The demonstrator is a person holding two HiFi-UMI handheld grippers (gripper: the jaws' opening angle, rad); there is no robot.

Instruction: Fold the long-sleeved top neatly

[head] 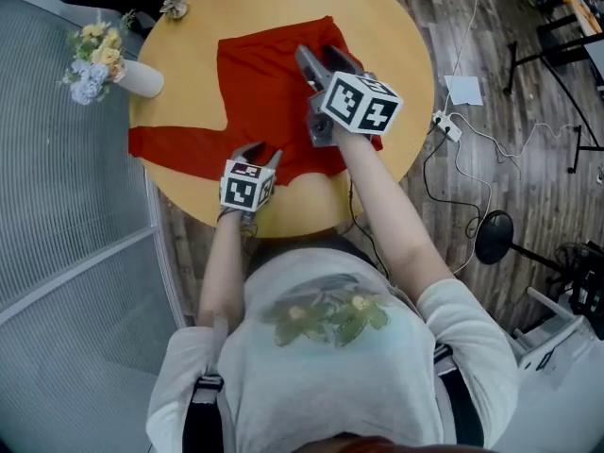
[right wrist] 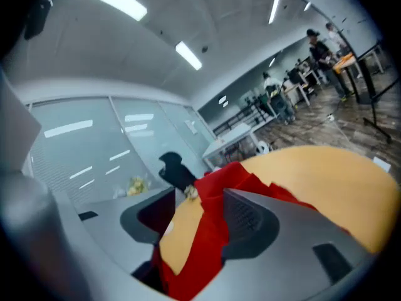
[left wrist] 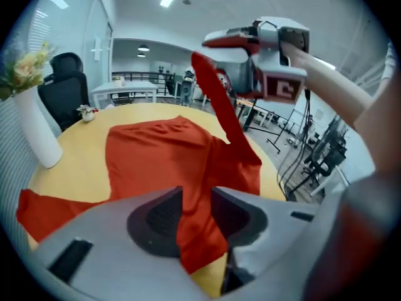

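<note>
As the fold stands: red top lies spread on the round bench, one sleeve reaching the left rim near a vase.
Left tool: jaws partly apart, red cloth loose between them, not pinched.
Right tool: jaws wide apart, held high; a strip of the top drapes against one pad.
Risk one: draped strip may catch on that pad when the tool withdraws, dragging the fold crooked.
Risk two: rim sleeve may slide off the bench.
</note>
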